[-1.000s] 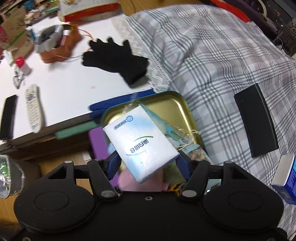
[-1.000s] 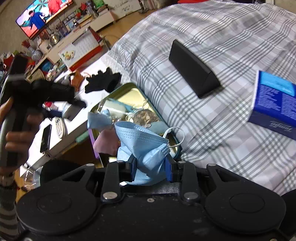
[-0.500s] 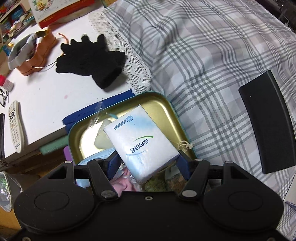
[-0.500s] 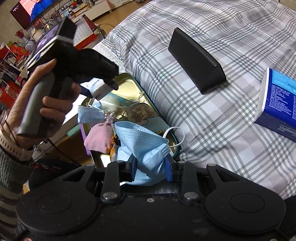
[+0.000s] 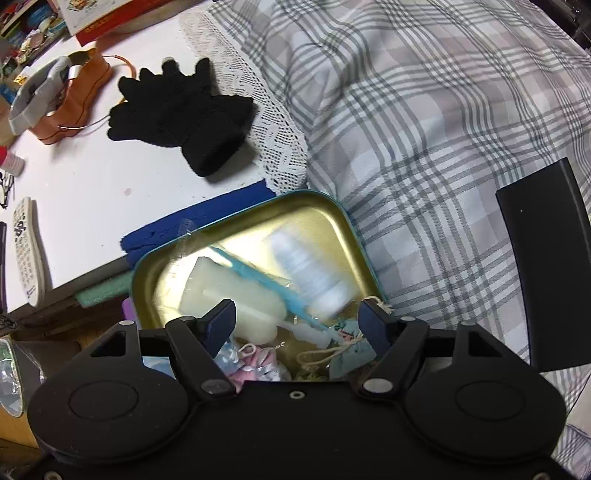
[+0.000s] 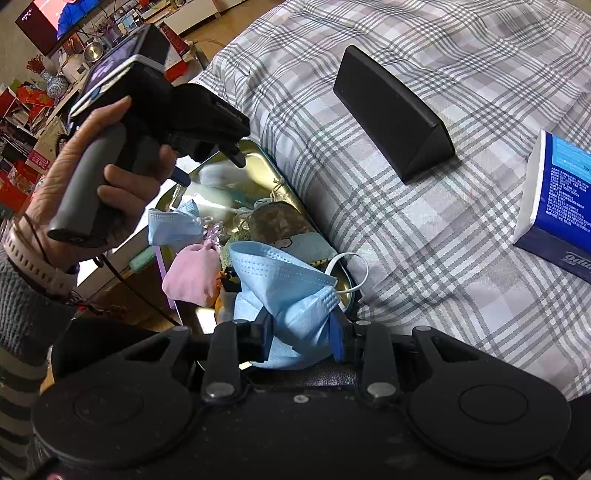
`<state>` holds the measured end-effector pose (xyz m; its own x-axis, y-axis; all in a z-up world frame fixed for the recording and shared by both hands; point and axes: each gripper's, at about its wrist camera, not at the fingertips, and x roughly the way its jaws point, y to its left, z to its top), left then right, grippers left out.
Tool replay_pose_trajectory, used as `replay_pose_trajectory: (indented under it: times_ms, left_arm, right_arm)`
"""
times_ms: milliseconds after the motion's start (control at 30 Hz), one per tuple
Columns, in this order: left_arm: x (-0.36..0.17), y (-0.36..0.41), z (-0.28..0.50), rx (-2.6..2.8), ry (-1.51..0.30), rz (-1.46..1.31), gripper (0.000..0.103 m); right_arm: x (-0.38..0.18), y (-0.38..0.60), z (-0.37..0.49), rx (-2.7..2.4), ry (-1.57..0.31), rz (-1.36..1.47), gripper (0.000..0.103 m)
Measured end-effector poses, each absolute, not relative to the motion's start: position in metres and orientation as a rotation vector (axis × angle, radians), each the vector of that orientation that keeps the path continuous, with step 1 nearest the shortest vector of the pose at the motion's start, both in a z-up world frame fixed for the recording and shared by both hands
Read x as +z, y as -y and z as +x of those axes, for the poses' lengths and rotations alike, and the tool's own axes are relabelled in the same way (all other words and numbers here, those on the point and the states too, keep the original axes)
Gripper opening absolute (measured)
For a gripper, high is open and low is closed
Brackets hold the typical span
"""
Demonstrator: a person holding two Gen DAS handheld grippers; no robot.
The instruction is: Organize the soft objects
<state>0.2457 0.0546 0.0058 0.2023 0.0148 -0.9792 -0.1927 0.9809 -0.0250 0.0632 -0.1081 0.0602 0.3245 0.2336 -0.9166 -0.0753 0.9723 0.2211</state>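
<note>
A gold tin sits at the edge of a plaid bedspread, beside a cluttered white table.

The left gripper hangs over the tin, its jaws opening with nothing pressed between them; a white tissue pack, blurred, is in the tin just beyond the pads; the right gripper is clenched on a blue mask at the tin's near end; a pink pouch and another mask lie inside; a black glove and a remote lie on the table; a black case and a blue box rest on the bedspread; a television glows across the crowded room.
</note>
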Motion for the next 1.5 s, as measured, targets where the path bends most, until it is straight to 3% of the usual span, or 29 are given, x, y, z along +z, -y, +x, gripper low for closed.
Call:
replay_pose_trajectory:
  times_ms: [500,967,1167,1500]
  left_arm:
    - [0.066,-0.086,0.139,0.167,-1.259,-0.19,0.081]
    - [0.049,-0.085,0.058,0.2,-1.253,-0.218,0.082]
    - [0.058,-0.074,0.041,0.209,-1.212,-0.221,0.084]
    - [0.052,-0.057,0.018,0.239,-1.204,-0.202,0.09]
  right_arm:
    - [0.069,0.078,0.091,0.254,-1.199,0.016,0.03]
    - [0.057,0.017,0.149,0.289,-1.199,-0.115,0.031]
    - [0.056,0.004,0.155,0.329,-1.186,-0.101,0.047]
    - [0.064,0.036,0.123,0.264,-1.163,-0.11,0.049]
